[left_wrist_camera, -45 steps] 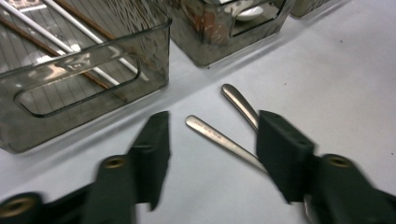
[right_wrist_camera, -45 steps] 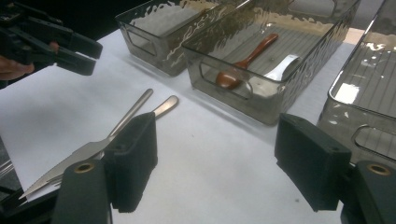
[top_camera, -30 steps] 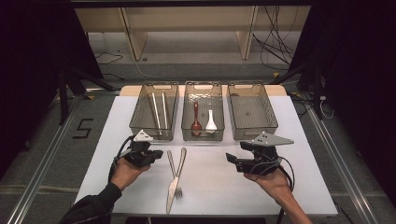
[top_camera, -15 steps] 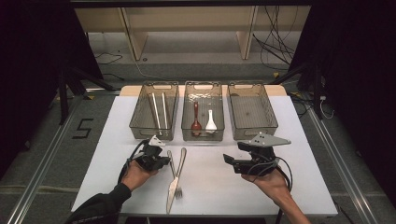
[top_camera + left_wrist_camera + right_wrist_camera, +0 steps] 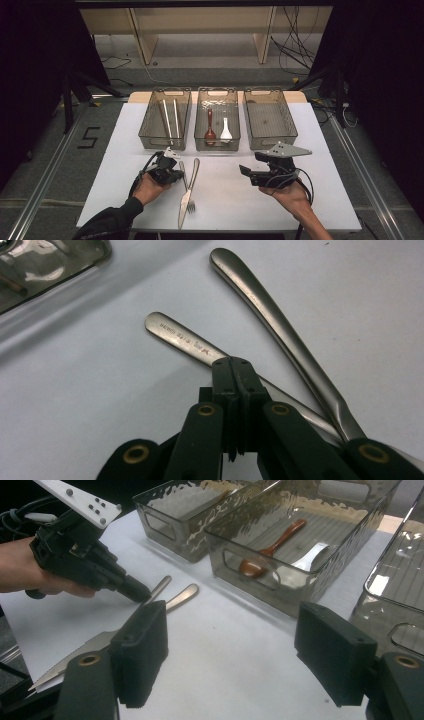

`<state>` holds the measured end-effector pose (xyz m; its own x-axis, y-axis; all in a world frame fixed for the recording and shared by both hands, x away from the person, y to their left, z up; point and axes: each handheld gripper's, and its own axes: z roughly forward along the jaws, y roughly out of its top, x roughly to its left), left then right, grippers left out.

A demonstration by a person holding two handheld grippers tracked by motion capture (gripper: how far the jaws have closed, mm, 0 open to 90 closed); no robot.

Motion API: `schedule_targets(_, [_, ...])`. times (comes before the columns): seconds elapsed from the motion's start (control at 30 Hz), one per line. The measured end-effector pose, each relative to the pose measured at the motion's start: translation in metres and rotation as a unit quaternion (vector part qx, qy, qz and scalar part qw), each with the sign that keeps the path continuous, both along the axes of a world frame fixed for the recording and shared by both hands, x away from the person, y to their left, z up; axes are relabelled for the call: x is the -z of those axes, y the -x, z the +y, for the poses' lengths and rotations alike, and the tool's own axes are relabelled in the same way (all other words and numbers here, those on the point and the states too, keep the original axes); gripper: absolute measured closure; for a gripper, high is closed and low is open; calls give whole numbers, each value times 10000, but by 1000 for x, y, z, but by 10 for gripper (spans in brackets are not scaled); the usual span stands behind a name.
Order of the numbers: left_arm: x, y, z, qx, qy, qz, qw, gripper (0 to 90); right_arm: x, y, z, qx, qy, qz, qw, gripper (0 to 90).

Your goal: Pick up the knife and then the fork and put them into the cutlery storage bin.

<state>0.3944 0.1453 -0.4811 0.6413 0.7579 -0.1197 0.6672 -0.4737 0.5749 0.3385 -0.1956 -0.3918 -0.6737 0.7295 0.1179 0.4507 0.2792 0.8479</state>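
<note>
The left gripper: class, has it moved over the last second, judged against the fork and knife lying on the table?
Yes. The left gripper has moved right, toward the fork and knife.

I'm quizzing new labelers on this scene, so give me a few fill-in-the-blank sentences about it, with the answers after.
1. The number of clear bins in a row on the table is ____.
2. The middle bin holds a brown spoon and a ____ one.
3. The left gripper has its jaws closed on the handle of the ____, which lies crossed with the knife.
4. The right gripper has its jaws ____ and holds nothing.

Answers: three; white; fork; open
</note>
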Motion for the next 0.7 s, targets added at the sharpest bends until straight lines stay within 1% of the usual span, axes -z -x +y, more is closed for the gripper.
schedule_targets(0.07, [1,-1,1,-77,136,69,9999,886,0,0,0,-3,3,2,10000,303])
schedule_targets(0.1, [1,-1,0,-74,134,65,9999,887,0,0,0,-3,5,5,10000,303])
schedule_targets(0.13, [1,-1,-2,-70,124,19,9999,887,0,0,1,2,4,8,10000,303])
schedule_targets(0.33, [2,-2,-13,-40,167,-23,9998,887,0,-1,1,-6,15,-11,10000,303])
schedule_targets(0.43, [2,-1,-20,32,156,-48,9999,887,0,-1,0,-5,9,5,10000,303])
schedule_targets(0.53, [2,0,-25,89,191,-63,9998,887,-1,-1,0,-9,13,14,10000,303])
schedule_targets(0.57, [2,0,-26,132,165,-78,9997,887,-1,-1,0,-9,16,14,10000,303])
schedule_targets(0.67, [3,-2,-31,160,238,-40,9996,887,-1,-1,0,-16,14,11,10000,303])
schedule_targets(0.7, [2,-2,-33,205,216,-44,9995,887,-1,-1,0,-16,10,12,10000,303])
